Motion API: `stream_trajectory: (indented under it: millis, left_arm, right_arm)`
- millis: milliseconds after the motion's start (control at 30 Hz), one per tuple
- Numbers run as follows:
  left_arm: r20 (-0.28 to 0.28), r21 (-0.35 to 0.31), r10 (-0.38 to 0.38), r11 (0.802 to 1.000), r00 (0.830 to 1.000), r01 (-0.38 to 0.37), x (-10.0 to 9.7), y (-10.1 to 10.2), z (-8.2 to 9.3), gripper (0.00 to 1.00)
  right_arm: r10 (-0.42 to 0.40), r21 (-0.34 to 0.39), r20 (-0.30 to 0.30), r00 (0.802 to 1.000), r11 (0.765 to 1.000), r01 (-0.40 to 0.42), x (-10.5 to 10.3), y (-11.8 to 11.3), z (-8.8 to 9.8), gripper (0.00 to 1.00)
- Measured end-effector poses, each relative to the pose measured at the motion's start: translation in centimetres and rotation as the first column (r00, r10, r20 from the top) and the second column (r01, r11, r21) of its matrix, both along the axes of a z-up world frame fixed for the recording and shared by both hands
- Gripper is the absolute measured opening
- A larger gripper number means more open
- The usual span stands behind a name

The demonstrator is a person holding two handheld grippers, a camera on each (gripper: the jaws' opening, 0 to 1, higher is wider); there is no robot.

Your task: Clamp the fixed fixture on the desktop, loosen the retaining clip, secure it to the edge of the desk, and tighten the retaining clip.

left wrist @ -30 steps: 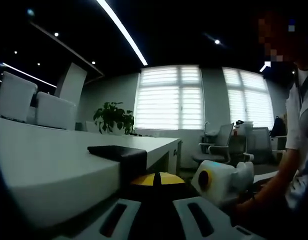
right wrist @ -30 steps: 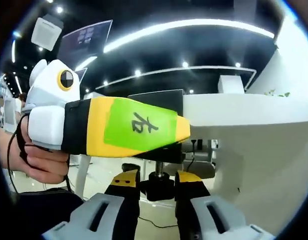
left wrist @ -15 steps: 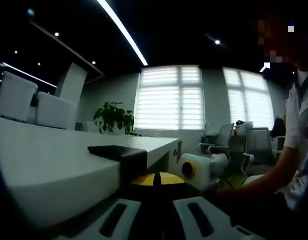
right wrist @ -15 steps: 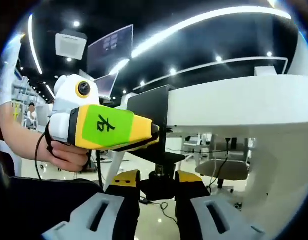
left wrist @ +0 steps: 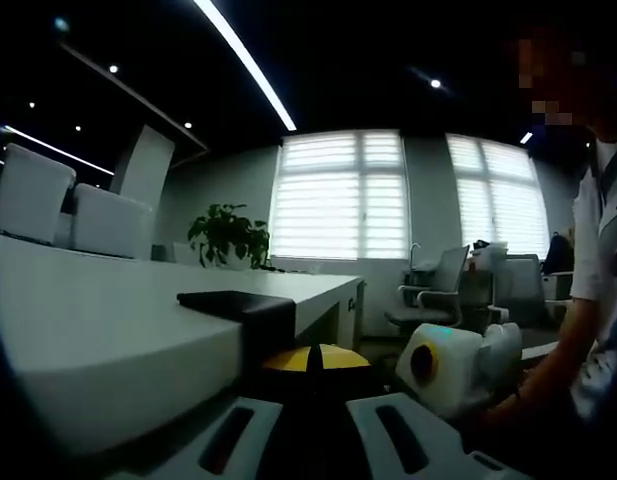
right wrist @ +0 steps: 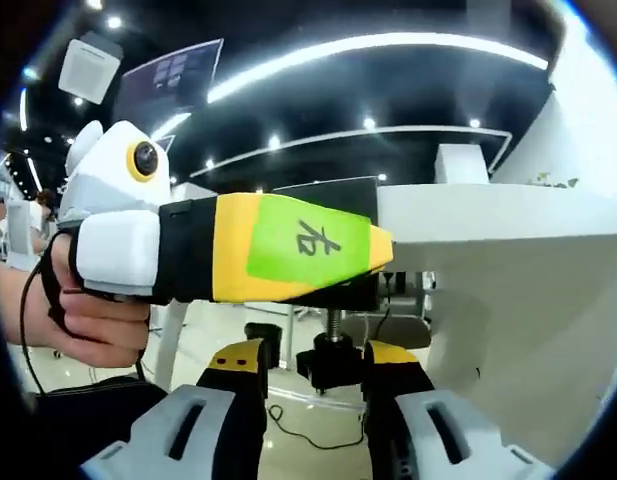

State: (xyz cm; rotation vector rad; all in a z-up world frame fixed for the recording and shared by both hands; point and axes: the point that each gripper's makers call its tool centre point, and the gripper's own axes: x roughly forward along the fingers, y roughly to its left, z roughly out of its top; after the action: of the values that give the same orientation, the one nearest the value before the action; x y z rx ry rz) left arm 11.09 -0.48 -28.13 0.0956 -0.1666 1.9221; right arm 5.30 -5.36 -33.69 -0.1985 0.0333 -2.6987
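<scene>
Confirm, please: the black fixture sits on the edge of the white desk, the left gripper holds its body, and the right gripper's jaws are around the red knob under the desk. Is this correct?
One detail is wrong: the knob is black, not red, as the right gripper view shows. The rest stands: the black fixture sits on the edge of the white desk, the left gripper holds its body, and the right gripper has its jaws around the knob under the desk.

— What can't you make out?
— My left gripper [right wrist: 378, 262] covers most of the black clamp fixture [right wrist: 333, 215] on the white bench [right wrist: 508, 225]. I can't tell whether my right gripper [right wrist: 316, 362] touches the fixture's black screw knob [right wrist: 334, 362].
— And your left gripper view?
— The fixture's lower part is hidden below the bench edge.
</scene>
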Motion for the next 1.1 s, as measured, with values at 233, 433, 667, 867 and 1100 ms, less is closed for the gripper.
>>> stream_trajectory:
  millis: [233,433,667,867,1100]
  left_arm:
    - [0.003,0.003,-0.001,1.000,1.000,0.001,-0.4,-0.3,0.0,0.01]
    - [0.004,0.002,-0.004,1.000,1.000,0.004,-0.4,-0.4,0.0,0.01]
    - [0.003,0.000,-0.002,1.000,1.000,0.002,-0.9,-0.6,0.0,0.01]
    - [0.003,0.005,-0.001,1.000,1.000,0.001,-1.0,-0.6,0.1,0.01]
    - [0.001,0.005,-0.001,1.000,1.000,0.001,-0.8,-0.5,0.1,0.01]
  right_arm:
    - [-0.001,-0.007,0.024,1.000,1.000,0.001,-1.3,0.6,-0.1,0.25]
    - [0.125,0.005,-0.008,0.992,0.992,-0.125,-1.1,0.2,0.0,0.25]
    - [0.356,0.041,-0.008,0.934,0.934,-0.355,-0.6,-0.4,-0.1,0.25]
    - [0.317,0.028,0.022,0.948,0.948,-0.317,-0.5,0.2,-0.4,0.25]
    - [0.102,-0.054,0.039,0.994,0.994,-0.099,0.6,1.9,-1.4,0.31]
